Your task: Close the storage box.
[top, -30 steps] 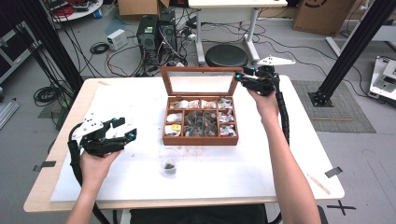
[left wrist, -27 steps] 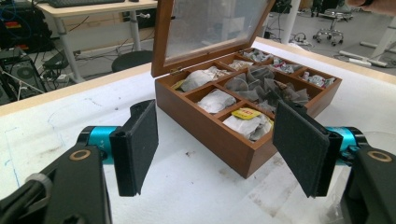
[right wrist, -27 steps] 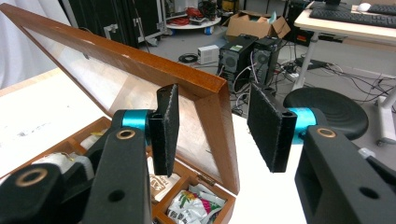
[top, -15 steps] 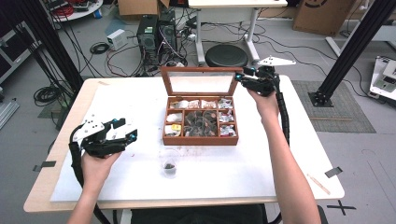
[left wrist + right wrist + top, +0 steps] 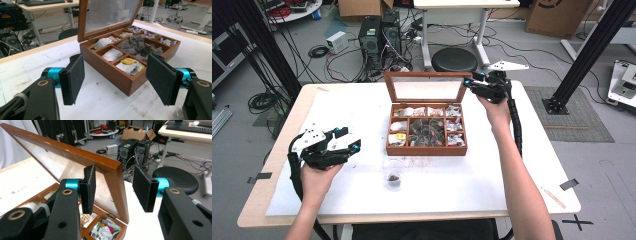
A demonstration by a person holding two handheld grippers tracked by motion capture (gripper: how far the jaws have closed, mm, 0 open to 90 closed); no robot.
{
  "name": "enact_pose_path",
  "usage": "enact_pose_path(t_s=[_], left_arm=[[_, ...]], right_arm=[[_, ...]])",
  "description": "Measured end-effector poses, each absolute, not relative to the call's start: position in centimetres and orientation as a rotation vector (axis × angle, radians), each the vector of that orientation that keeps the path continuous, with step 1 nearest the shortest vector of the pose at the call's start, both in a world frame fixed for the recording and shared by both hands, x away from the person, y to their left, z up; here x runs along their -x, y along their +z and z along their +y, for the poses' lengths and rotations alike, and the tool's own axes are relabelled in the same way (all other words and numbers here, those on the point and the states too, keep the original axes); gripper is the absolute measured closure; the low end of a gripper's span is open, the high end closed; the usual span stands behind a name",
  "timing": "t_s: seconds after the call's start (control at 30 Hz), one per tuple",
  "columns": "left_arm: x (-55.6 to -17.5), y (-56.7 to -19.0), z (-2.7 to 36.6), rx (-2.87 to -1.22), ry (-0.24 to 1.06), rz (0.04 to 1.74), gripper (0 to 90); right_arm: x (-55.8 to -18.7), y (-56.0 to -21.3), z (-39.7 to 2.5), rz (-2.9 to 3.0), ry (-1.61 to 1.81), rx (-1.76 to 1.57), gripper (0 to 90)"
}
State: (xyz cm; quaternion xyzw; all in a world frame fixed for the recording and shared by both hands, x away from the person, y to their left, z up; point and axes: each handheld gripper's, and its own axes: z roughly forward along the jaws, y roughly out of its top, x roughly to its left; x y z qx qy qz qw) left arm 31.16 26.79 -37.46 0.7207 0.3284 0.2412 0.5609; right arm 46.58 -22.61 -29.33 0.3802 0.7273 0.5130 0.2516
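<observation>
Wooden tea box (image 5: pixel 426 131) sits mid-table, its glass lid (image 5: pixel 426 90) standing upright. My right gripper (image 5: pixel 472 83) hangs at the lid's right corner — jaws spread wide on either side of the frame edge, gripping nothing. My left gripper (image 5: pixel 348 139) hovers well left of the box, jaws wide apart, empty.

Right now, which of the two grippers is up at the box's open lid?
The right gripper, its open jaws at the lid corner. The left gripper sits far off, near the table's left edge.
</observation>
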Motion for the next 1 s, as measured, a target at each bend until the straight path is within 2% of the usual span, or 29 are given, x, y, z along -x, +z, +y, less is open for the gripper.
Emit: enact_pose_path(t_s=[1.0], left_arm=[[-30.6, -37.7, 27.08, -1.686, 0.583, 0.779, 31.5]], right_arm=[[-46.07, -29.04, -22.54, 1.979, 1.365, -1.043, 50.2]])
